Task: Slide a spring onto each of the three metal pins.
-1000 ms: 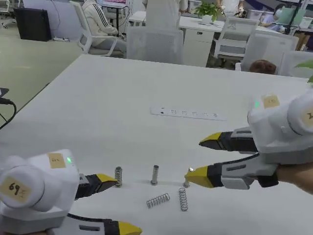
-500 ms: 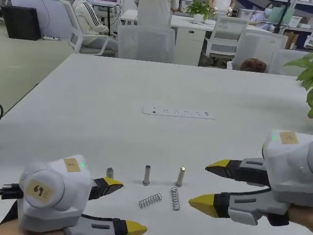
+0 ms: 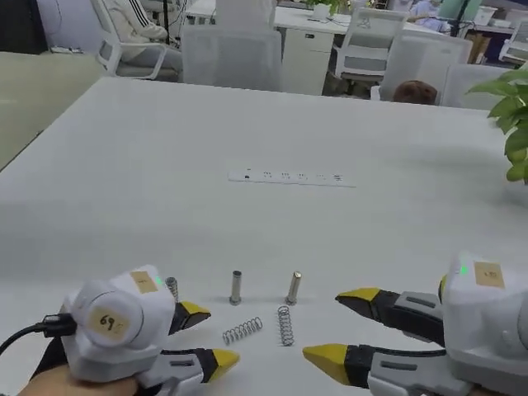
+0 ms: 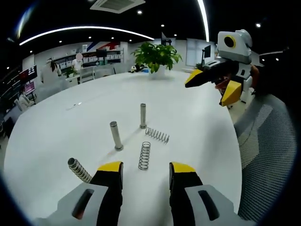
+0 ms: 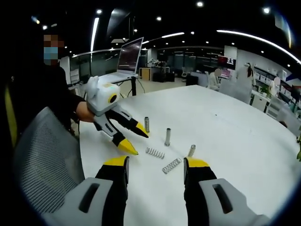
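Three metal pins stand in a row on the white table (image 3: pixel 247 223). The left pin (image 3: pixel 172 287) wears a spring; the middle pin (image 3: pixel 236 287) and right pin (image 3: pixel 294 287) are bare. Just in front of them lie two loose springs (image 3: pixel 242 330) (image 3: pixel 285 325). My left gripper (image 3: pixel 210 337) is open and empty, its jaws beside the left pin and pointing at the springs (image 4: pixel 145 155). My right gripper (image 3: pixel 334 324) is open and empty, right of the right pin and apart from it. In the right gripper view the springs (image 5: pixel 154 152) lie just ahead of its jaws.
A white power strip (image 3: pixel 290 176) lies flat mid-table beyond the pins. A potted plant (image 3: pixel 516 124) stands at the right edge. Chairs, desks and seated people are beyond the far table edge. A mesh chair back (image 4: pixel 268 150) is close by the person.
The right gripper has drawn back down and to the right, away from the right pin it was beside. The head view has tilted, so the pins sit lower in the picture.
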Tool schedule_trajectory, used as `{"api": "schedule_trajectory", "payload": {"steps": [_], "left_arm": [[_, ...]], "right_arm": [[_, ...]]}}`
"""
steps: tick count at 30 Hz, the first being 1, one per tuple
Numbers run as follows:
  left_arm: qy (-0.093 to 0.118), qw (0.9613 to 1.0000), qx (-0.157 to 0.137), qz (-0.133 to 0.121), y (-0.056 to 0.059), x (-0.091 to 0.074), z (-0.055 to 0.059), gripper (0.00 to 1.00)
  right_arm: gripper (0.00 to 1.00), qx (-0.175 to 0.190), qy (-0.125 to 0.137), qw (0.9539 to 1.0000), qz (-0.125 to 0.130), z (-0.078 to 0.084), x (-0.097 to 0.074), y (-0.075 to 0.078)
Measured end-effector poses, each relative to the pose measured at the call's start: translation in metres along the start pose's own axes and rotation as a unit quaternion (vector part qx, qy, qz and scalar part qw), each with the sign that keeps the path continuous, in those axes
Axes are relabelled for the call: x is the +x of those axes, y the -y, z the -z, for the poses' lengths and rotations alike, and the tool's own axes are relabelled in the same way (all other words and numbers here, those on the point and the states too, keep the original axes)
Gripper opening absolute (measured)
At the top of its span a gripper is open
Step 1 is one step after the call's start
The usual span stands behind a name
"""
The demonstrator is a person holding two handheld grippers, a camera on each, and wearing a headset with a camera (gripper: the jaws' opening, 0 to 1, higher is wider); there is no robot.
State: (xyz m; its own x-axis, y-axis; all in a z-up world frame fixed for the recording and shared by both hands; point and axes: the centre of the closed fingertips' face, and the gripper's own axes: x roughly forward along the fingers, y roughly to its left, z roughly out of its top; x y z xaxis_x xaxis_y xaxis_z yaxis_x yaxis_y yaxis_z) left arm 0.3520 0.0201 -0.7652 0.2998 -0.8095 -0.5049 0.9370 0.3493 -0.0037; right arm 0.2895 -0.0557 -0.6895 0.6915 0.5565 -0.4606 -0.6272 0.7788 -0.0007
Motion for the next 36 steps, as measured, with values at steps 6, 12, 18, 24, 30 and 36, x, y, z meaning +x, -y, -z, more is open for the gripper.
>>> {"api": "schedule_trajectory", "payload": {"steps": [6,12,18,24,30,36], "left_arm": [[-0.001,1.0000,-0.008,-0.005,-0.001,0.012,0.004,0.27],[-0.007,1.0000,-0.004,-0.005,-0.002,0.018,0.010,0.21],[-0.004,1.0000,-0.002,-0.006,-0.003,0.020,0.011,0.16],[-0.001,1.0000,0.001,-0.003,-0.002,0.023,0.011,0.14],[-0.001,0.9998,0.017,-0.001,0.000,0.026,0.011,0.07],[-0.003,0.9995,0.030,-0.001,0.001,0.026,0.012,0.03]], "right_arm": [[0.44,0.010,-0.005,0.9999,-0.002,0.006,0.002,0.000],[0.44,0.012,-0.012,0.9998,-0.007,0.012,0.006,-0.001],[0.44,0.013,-0.018,0.9997,-0.012,0.015,0.009,-0.002],[0.43,0.010,-0.023,0.9995,-0.021,0.018,0.011,-0.006],[0.43,0.006,-0.022,0.9994,-0.024,0.017,0.011,-0.009],[0.43,0.005,-0.021,0.9994,-0.026,0.016,0.011,-0.011]]}}
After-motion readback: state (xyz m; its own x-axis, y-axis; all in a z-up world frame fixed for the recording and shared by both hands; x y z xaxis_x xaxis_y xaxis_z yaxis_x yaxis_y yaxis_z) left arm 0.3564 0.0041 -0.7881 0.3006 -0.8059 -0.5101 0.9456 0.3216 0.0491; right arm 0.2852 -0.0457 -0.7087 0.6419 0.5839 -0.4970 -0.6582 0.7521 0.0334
